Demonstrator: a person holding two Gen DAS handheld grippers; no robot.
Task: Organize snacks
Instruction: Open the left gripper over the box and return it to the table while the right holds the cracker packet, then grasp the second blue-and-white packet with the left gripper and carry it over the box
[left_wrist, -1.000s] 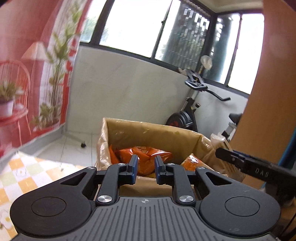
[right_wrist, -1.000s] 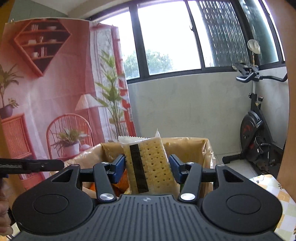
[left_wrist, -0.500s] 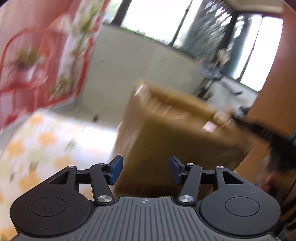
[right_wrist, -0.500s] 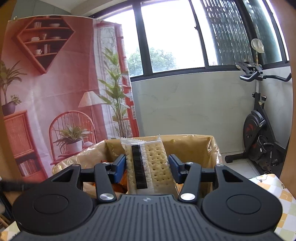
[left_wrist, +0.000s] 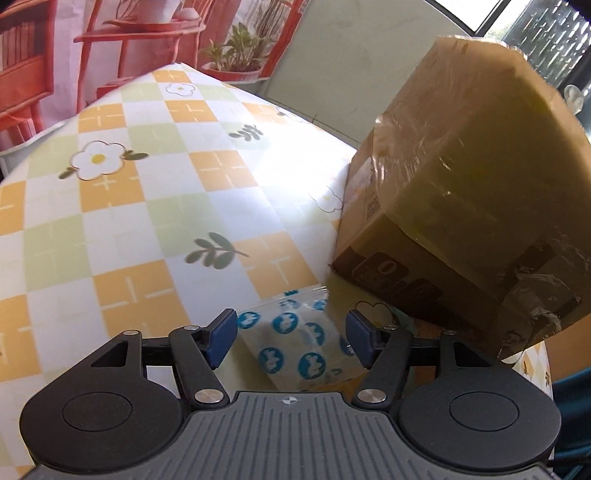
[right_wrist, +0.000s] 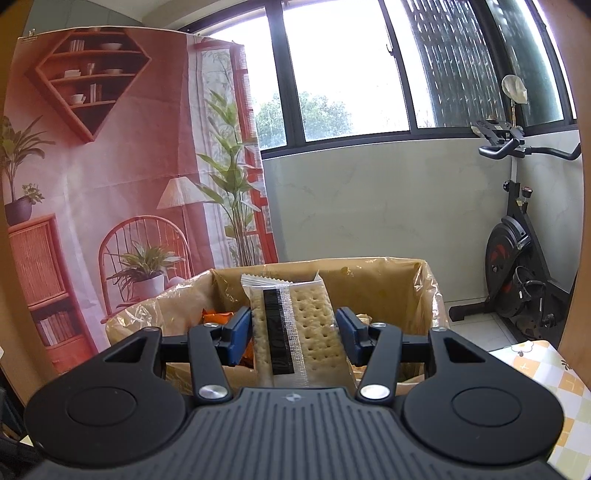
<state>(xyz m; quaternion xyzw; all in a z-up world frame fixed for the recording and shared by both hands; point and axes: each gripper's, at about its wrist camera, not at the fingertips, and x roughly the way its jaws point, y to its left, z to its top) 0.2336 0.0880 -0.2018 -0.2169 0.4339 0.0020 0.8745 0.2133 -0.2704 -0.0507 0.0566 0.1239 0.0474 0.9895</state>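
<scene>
On the checked floral tablecloth (left_wrist: 155, 192), the left gripper (left_wrist: 291, 341), jaws just opened wide, straddles a blue-spotted packet (left_wrist: 299, 343) at the box's (left_wrist: 461, 177) seven o'clock, seemingly to pick it up, while the right gripper (right_wrist: 295, 334) pinches a cracker pack (right_wrist: 295, 332) above the box, likely for dropping in.

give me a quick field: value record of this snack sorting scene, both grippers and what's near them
left gripper: open, its fingers have just been opening, pointing down at the table
under left gripper: clear snack packet with blue round prints, lying on the checked tablecloth, between the fingers, not pressed
right gripper: shut on cracker packet, held over the box
cardboard box: open top, plastic wrapped, orange snack bag inside
box position: on the table, beside the blue-print packet
</scene>
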